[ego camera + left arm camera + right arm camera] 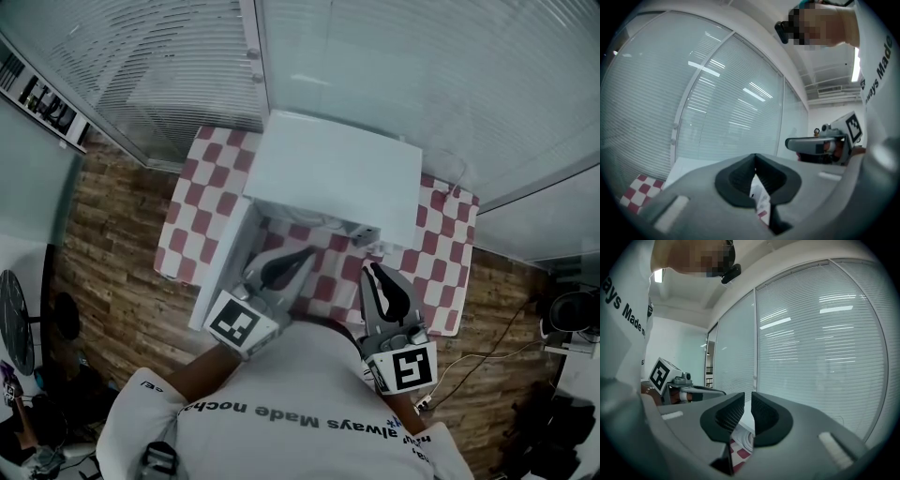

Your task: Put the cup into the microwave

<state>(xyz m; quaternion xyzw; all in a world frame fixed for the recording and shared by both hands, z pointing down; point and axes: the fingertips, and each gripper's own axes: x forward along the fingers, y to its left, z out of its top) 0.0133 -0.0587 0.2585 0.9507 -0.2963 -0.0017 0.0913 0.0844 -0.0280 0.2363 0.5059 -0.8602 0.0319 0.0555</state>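
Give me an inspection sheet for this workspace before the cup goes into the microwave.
Surface: table under a red-and-white checked cloth.
Job's things: white microwave stands on the cloth, its door seemingly swung open at the left; cup not clearly made out.
Clutter: nothing seen.
Grippers: left gripper claw shut, empty; right gripper claw a slit apart, empty.
Cables: pale cable lies on the floor at the right.
Surroundings: glass walls with blinds; wood-plank floor.
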